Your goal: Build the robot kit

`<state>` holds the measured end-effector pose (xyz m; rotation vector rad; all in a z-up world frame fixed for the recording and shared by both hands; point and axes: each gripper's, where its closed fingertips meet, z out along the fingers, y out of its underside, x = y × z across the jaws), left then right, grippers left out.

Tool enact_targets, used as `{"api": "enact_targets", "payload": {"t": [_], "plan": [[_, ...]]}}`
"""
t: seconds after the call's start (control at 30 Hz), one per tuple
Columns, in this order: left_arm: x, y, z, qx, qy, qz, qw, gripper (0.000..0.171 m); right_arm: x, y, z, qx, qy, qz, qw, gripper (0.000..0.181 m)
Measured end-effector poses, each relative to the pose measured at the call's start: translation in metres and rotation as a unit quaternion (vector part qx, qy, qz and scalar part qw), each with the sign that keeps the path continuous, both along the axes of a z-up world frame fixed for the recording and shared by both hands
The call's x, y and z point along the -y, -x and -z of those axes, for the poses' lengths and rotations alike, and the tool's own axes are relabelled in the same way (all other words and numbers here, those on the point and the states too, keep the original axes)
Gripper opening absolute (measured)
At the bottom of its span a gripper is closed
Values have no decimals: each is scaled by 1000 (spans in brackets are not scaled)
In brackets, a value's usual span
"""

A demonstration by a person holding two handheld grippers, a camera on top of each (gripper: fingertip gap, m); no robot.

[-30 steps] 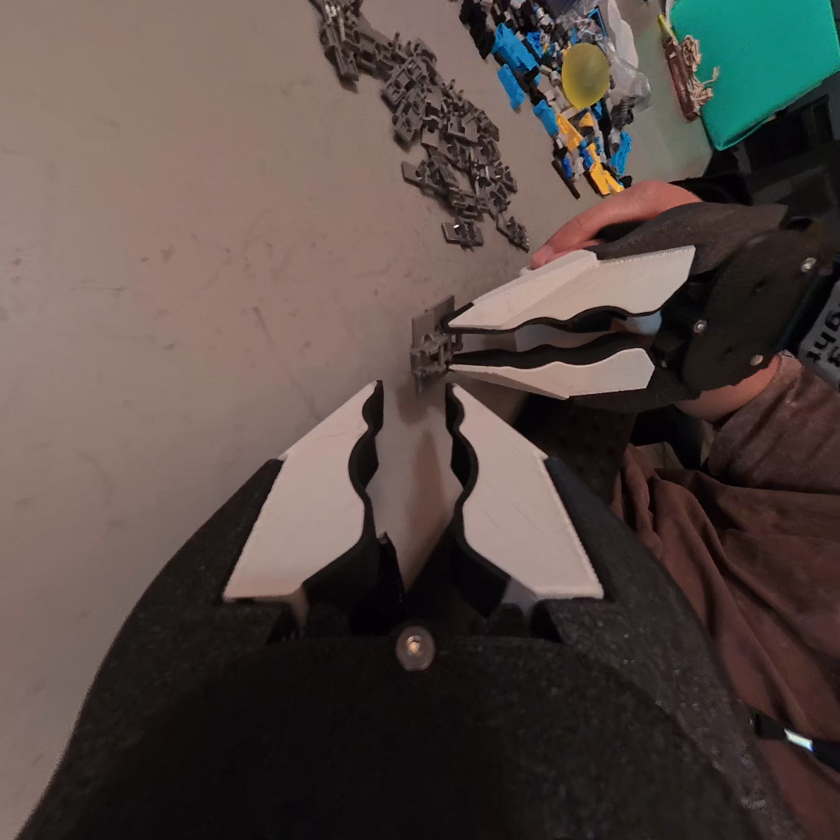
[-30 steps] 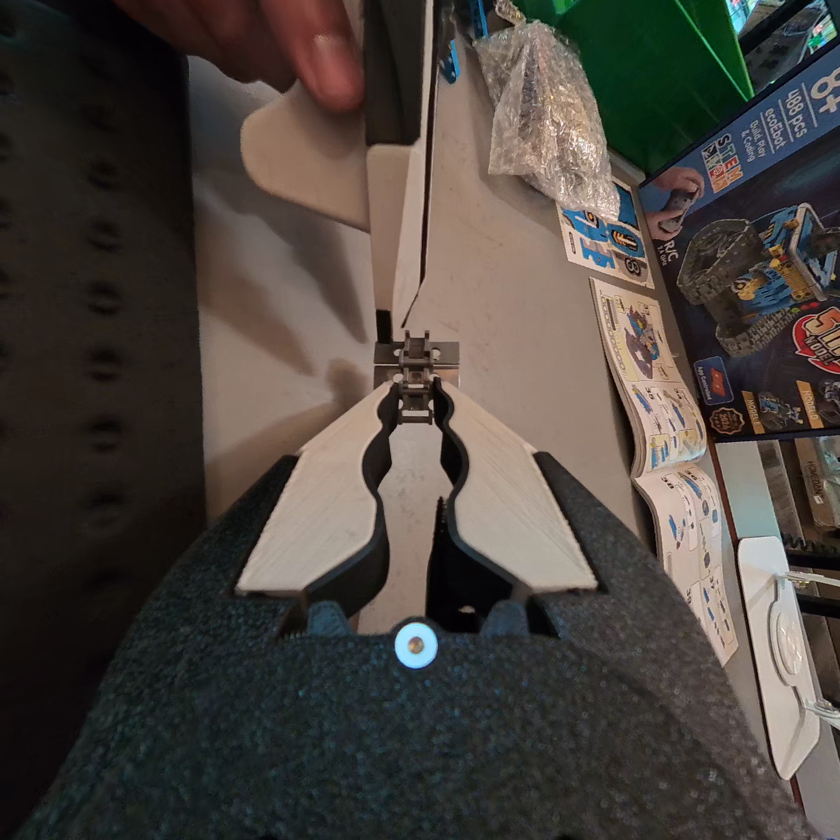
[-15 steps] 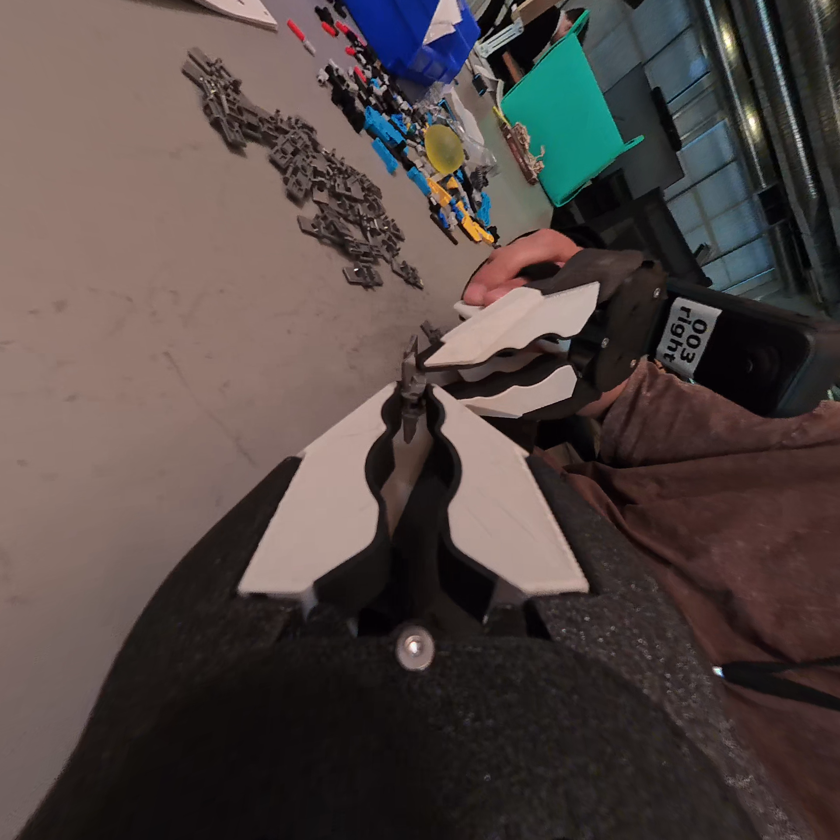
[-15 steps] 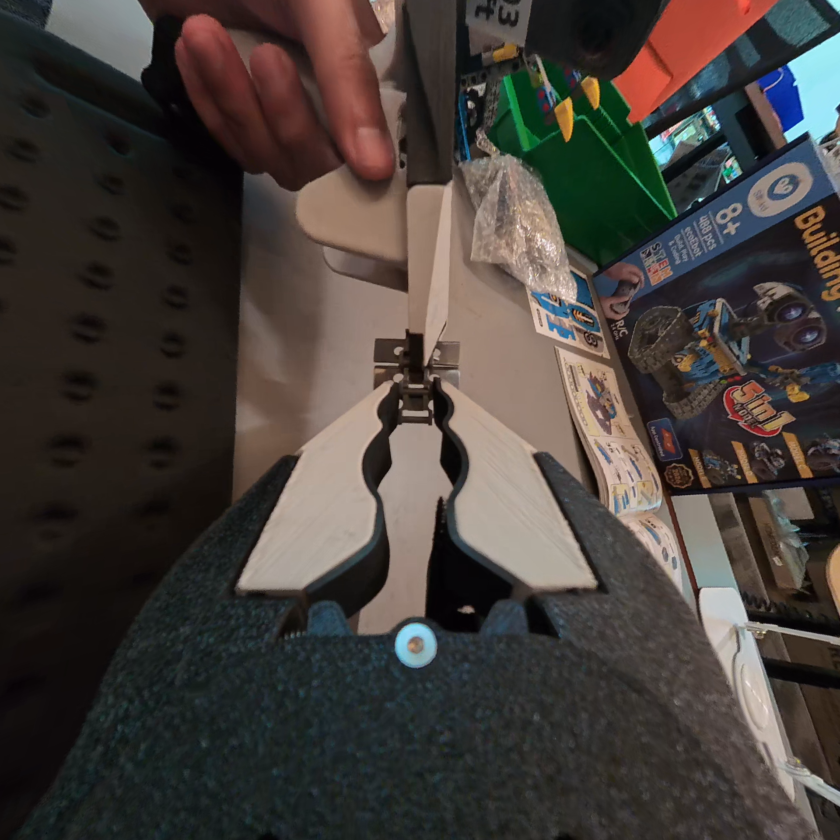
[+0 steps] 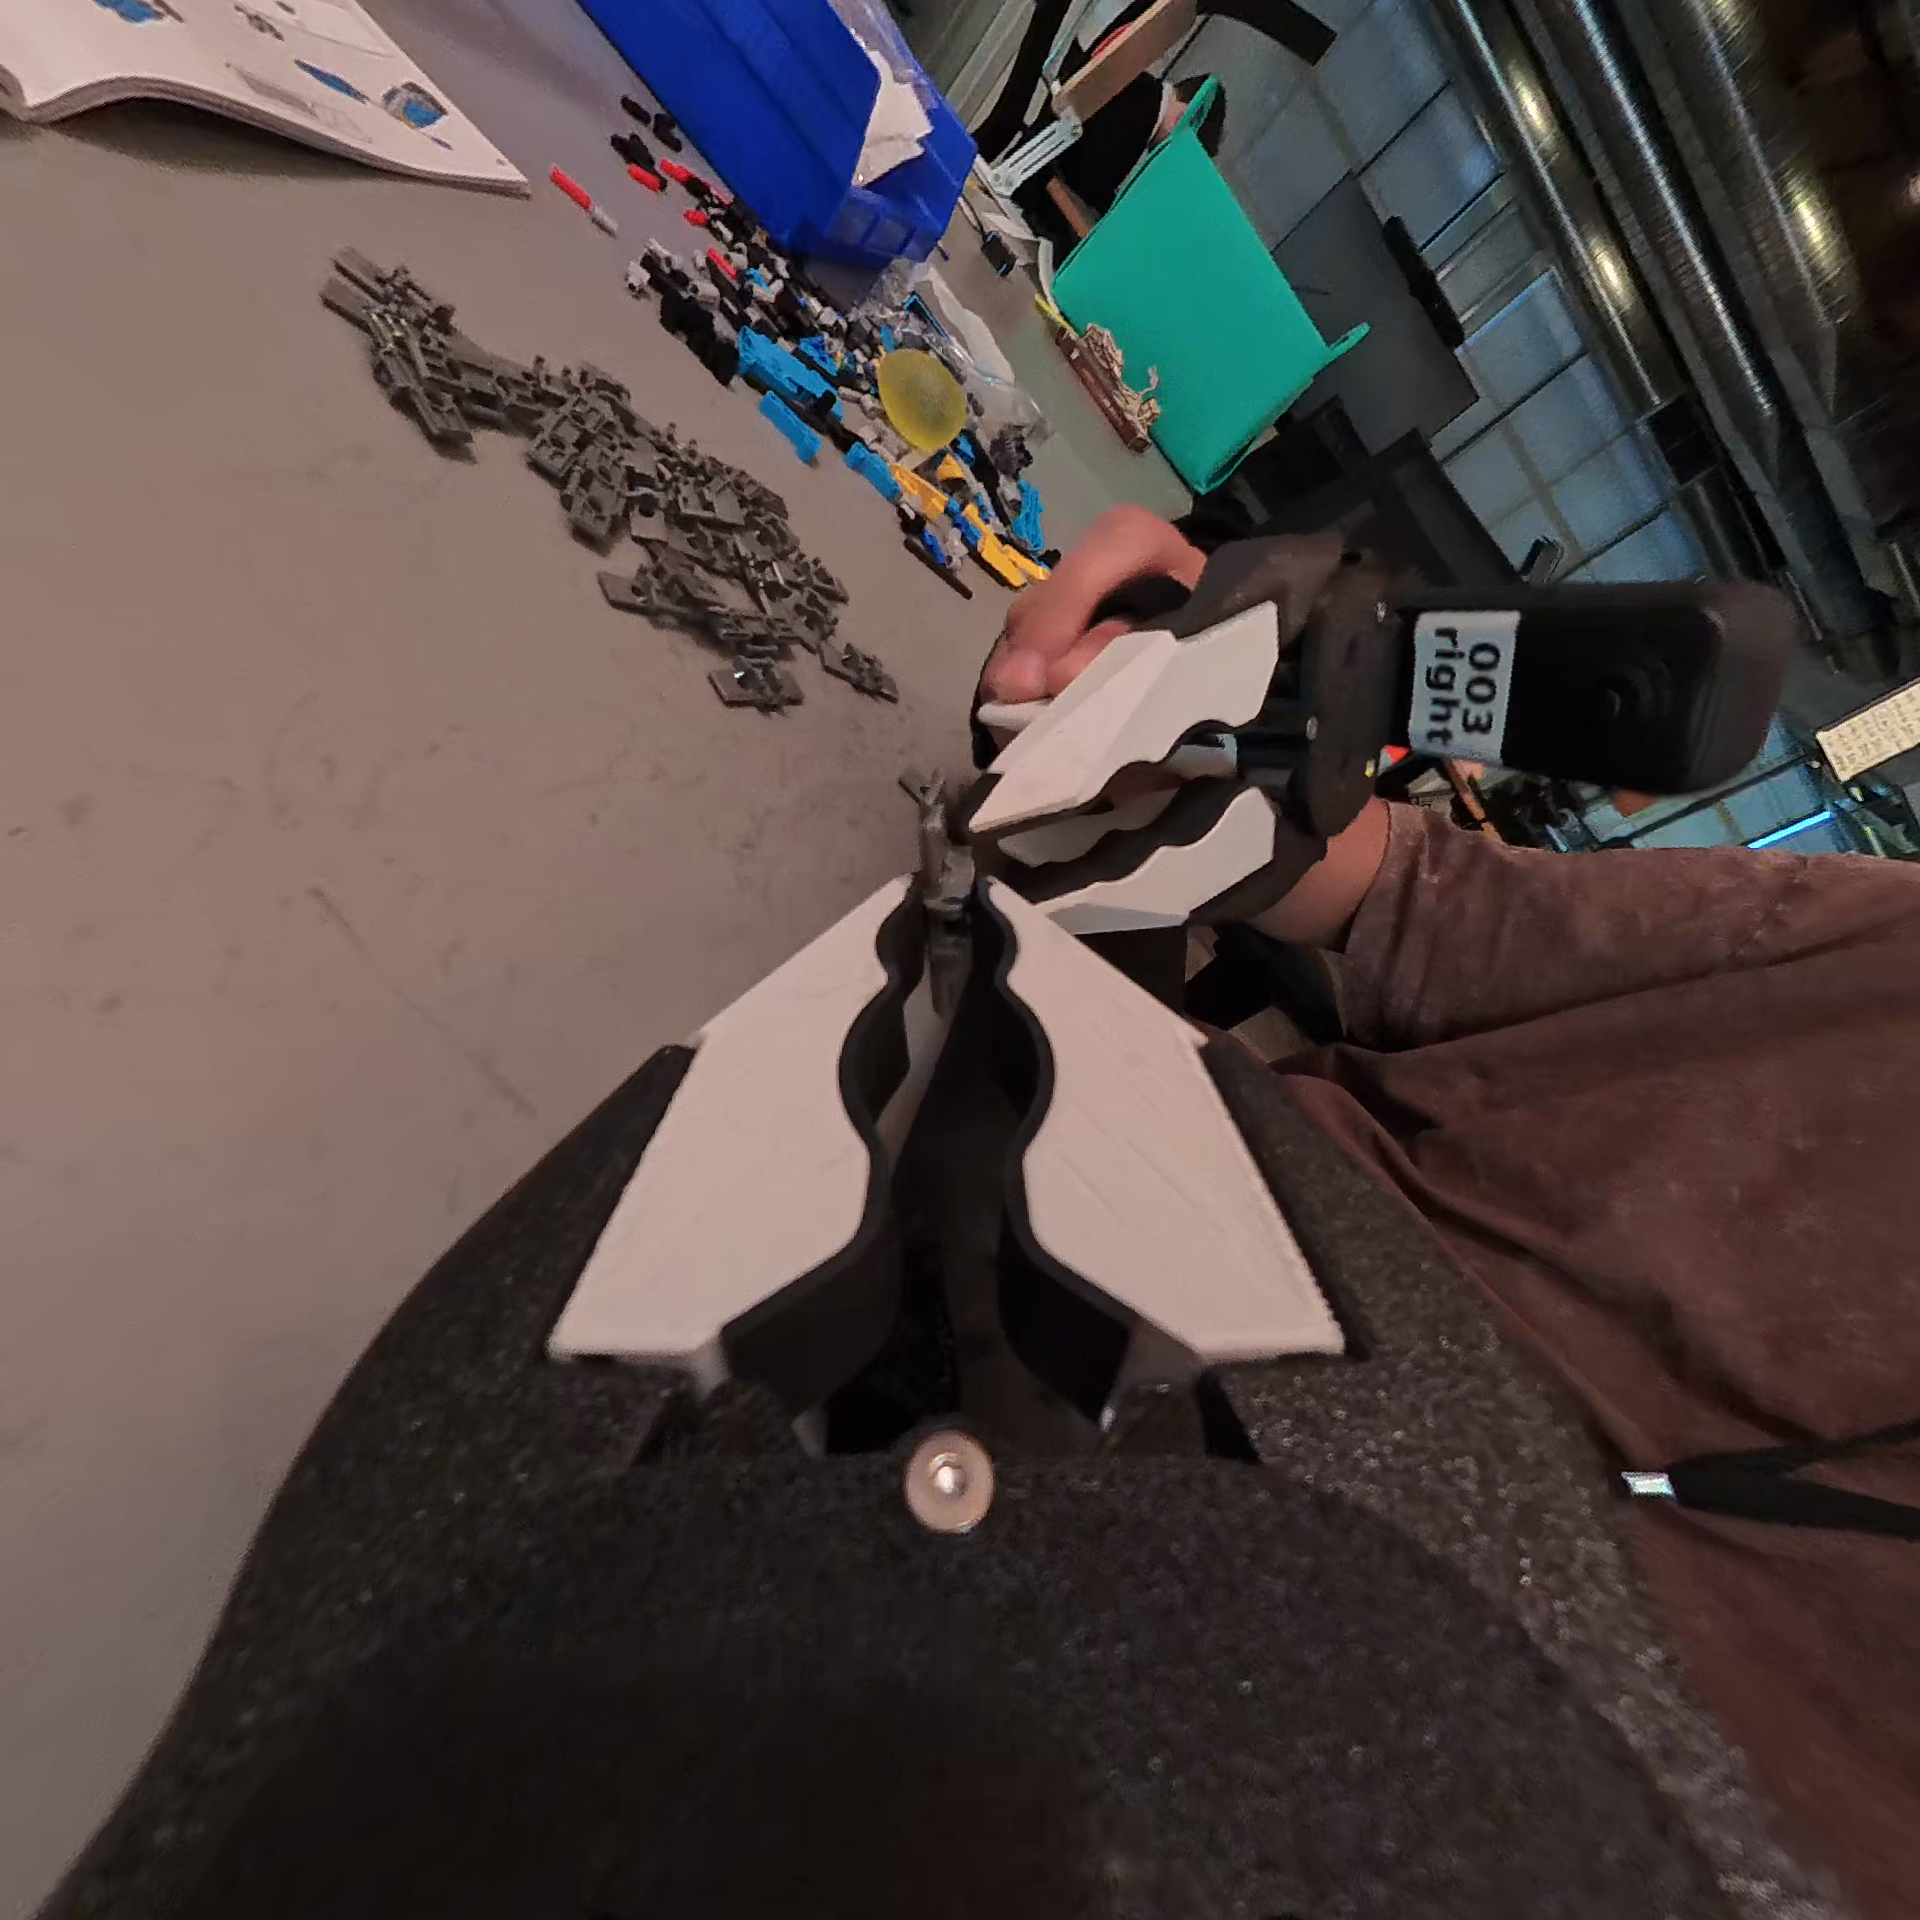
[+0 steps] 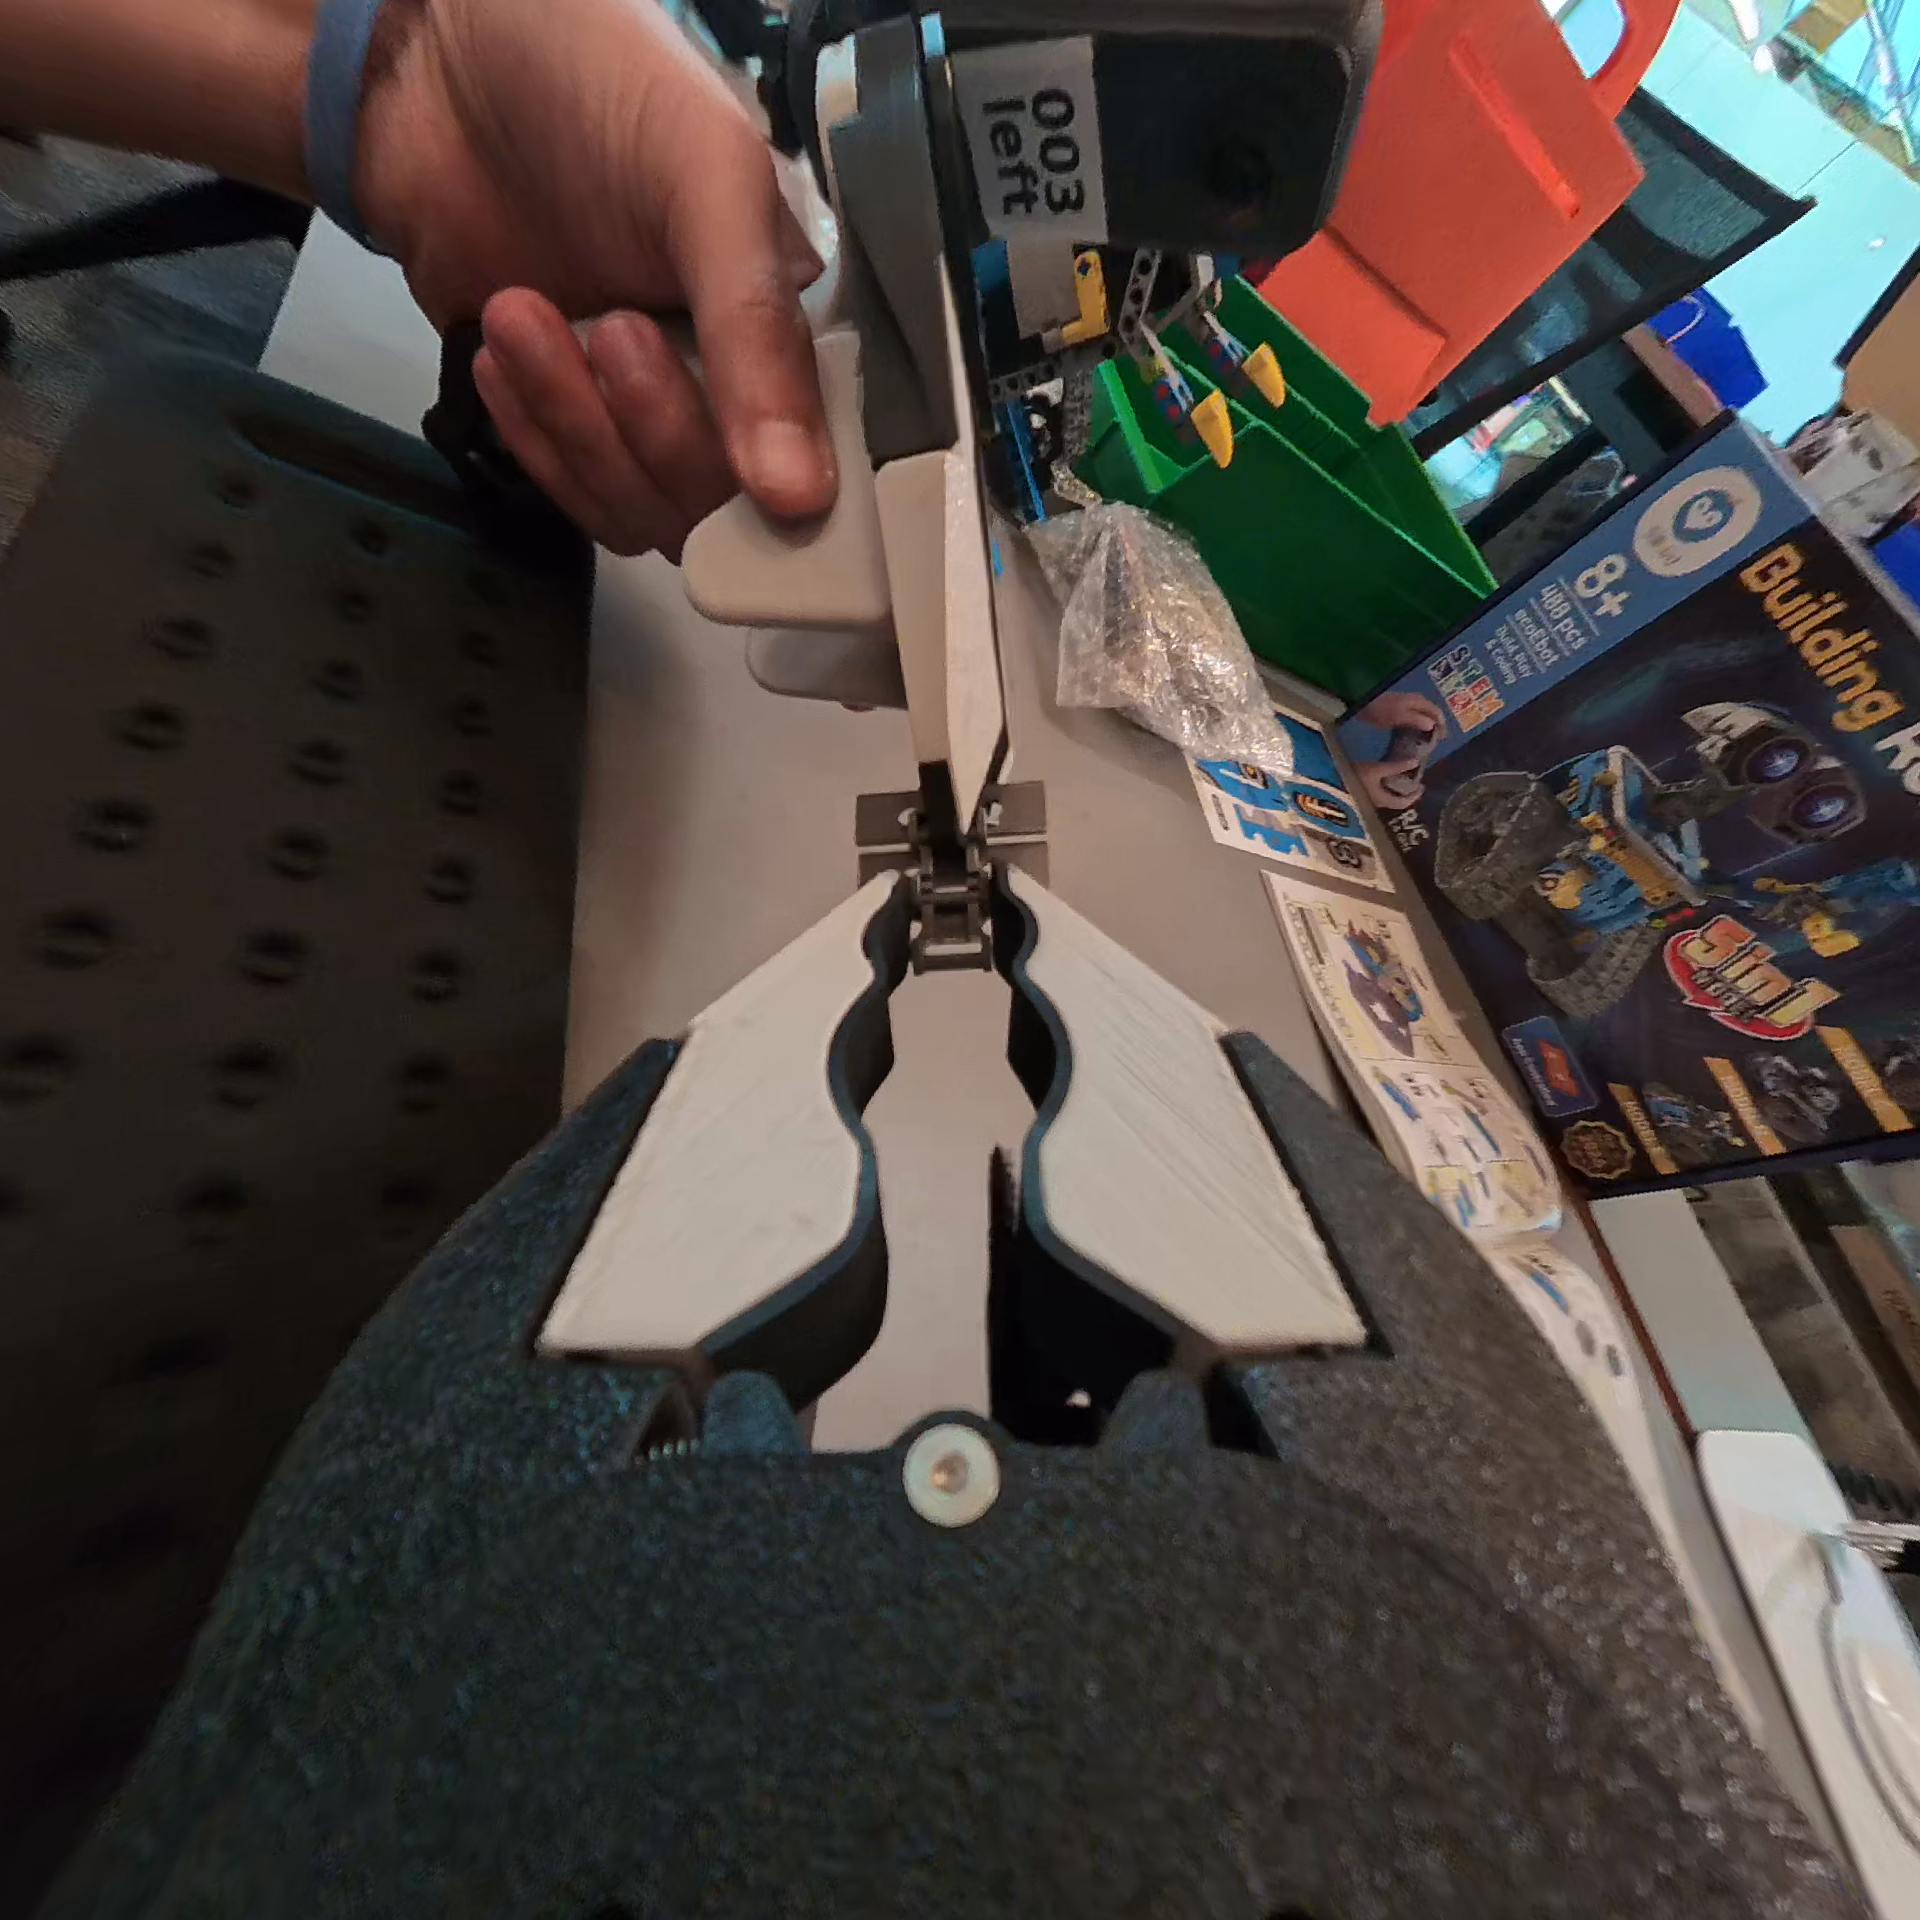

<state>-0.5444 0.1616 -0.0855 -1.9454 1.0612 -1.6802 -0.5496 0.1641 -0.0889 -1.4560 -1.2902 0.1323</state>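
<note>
Dim, even indoor light, soft shadows, bright windows behind, strong fisheye bending at edges, slight blur

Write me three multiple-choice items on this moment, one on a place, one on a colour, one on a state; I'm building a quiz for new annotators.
1. Where does the loose pile of grey parts lie?
A. on the table
B. in the blue bin
C. on the box

2. What colour is the small piece between the grippers?
A. yellow
B. grey
C. red

3. How does the right gripper stand?
A. wide open
B. shut on the small piece
C. out of view

Answers: 1 A, the pile rests on the bare table. 2 B, both views show it grey. 3 B, its fingertips pinch the piece, which the left gripper also clamps.
</note>
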Motion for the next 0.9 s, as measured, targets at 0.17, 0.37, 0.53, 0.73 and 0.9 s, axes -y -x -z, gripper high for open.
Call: {"api": "enact_targets", "payload": {"t": [0.17,0.37,0.53,0.73,0.9], "plan": [[4,-4,-8,18,-24,8,1000,7,5,-6,-24,-133,83,-38,987,33],[13,-12,-29,70,-120,17,990,7,11,-7,-38,-312,360,-113,872,28],[19,-13,-41,96,-146,20,984,7,14,-3,-43,-351,399,-132,837,21],[17,-14,-43,100,-158,12,982,7,10,-7,-48,-376,401,-129,825,20],[15,-16,-41,99,-158,5,982,7,9,-9,-51,-385,390,-130,826,13]]}}
